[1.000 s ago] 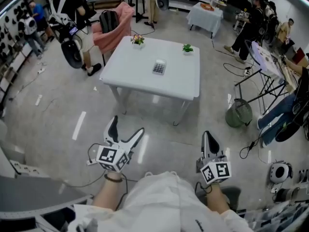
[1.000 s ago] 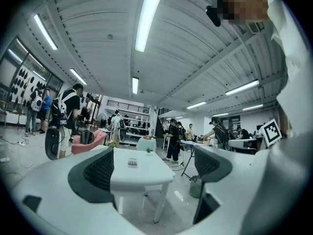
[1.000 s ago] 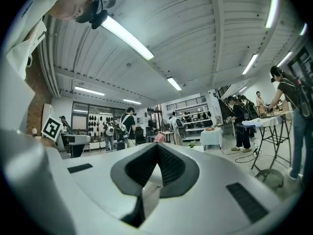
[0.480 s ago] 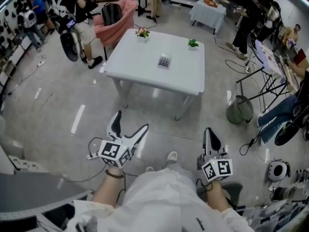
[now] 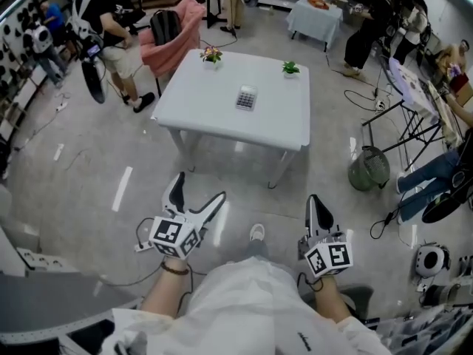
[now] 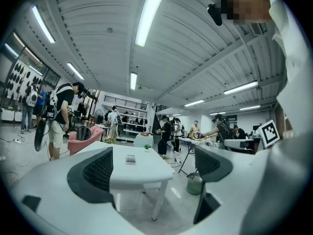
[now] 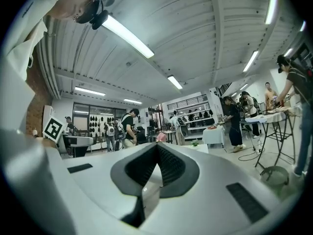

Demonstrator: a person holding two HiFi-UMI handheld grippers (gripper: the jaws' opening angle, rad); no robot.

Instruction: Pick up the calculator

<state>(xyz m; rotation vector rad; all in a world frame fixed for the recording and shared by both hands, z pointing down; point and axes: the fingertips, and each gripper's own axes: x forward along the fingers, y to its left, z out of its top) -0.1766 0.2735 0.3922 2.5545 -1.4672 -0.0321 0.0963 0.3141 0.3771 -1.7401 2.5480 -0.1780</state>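
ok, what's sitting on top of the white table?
A calculator near the middle, a small flowering plant and a small green plant at the far edge. Nothing covers the tabletop in the head view.

Open lab hall, concrete floor (image 5: 81,161), strip lights (image 6: 152,11), people (image 5: 367,28) at worktables (image 5: 417,87)

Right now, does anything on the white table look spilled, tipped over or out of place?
Nothing stands out. The calculator lies flat on the table; the flower pot and the green plant stand upright at its far edge.
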